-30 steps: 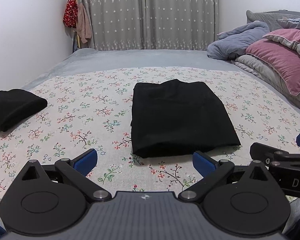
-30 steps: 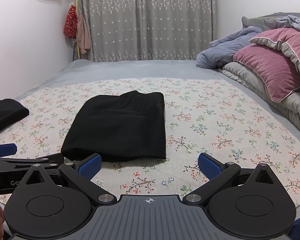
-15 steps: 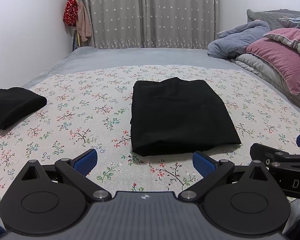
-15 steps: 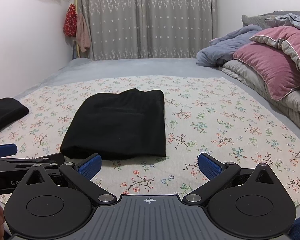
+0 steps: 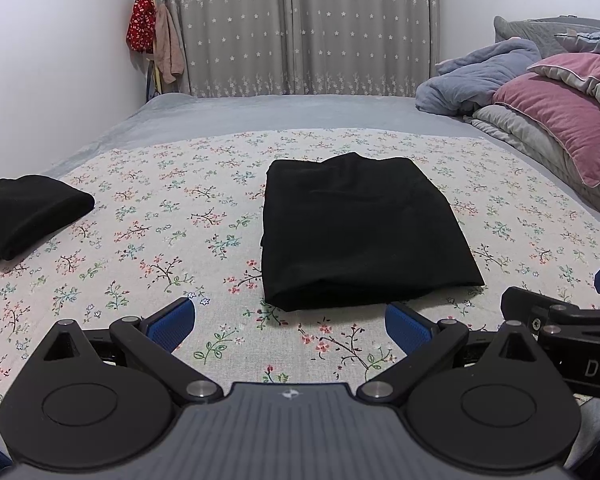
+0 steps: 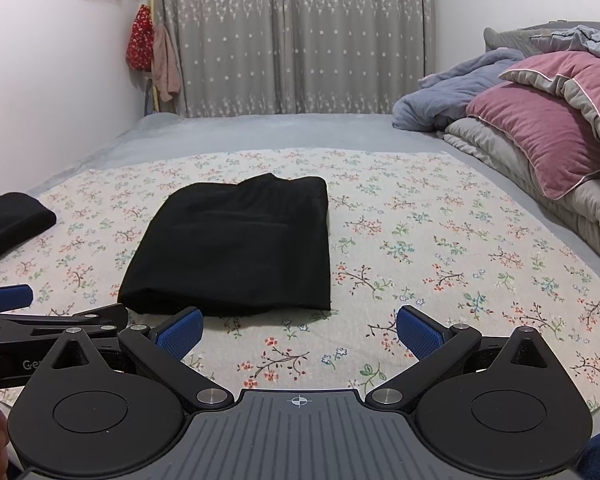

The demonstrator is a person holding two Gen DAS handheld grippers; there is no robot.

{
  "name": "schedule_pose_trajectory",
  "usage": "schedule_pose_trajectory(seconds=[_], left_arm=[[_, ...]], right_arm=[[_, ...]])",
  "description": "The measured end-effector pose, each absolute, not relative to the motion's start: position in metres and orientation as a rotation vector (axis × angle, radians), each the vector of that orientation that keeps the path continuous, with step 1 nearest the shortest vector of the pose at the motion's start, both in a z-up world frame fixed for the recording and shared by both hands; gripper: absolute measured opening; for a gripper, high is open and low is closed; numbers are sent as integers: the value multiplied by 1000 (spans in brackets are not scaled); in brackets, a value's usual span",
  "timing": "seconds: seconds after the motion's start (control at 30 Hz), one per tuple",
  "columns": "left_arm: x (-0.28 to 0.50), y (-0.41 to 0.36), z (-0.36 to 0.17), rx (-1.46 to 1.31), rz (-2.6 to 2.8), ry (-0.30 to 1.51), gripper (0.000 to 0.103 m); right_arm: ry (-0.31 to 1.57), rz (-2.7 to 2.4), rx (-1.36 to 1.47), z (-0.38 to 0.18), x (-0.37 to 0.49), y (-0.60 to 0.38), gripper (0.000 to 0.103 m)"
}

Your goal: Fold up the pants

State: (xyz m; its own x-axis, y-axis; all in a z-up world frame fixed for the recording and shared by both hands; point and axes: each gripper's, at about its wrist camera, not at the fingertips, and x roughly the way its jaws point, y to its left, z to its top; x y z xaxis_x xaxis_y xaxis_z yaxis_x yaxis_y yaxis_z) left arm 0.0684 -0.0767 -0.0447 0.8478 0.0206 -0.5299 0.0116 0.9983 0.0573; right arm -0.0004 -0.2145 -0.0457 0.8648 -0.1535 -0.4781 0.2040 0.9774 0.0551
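Black pants (image 5: 360, 228) (image 6: 236, 244) lie folded into a flat rectangle on the floral cloth (image 5: 160, 240) (image 6: 440, 248) spread over the bed. My left gripper (image 5: 290, 326) hovers open just short of the pants' near edge, nothing between its blue pads (image 5: 172, 324). My right gripper (image 6: 298, 332) is open too, near the pants' near right corner. Each gripper shows at the edge of the other's view: the right gripper (image 5: 560, 312) and the left gripper (image 6: 40, 316).
A second folded black garment (image 5: 24, 212) (image 6: 8, 224) lies at the cloth's left edge. Pink and grey pillows (image 5: 560, 128) (image 6: 540, 132) and a blue blanket (image 6: 452, 92) pile up on the right. Grey curtains (image 5: 296, 28) and hanging clothes (image 5: 152, 36) stand behind the bed.
Both grippers have drawn back slightly from the folded pants; the pants lie still and both stay open.
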Motion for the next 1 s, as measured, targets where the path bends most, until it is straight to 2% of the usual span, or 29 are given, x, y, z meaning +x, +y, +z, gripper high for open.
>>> schedule_pose_trajectory(seconds=[1.0], left_arm=[[69,-76,-46,61,10,563,103]], right_arm=[[494,-187,104,-46,0,-215,103]])
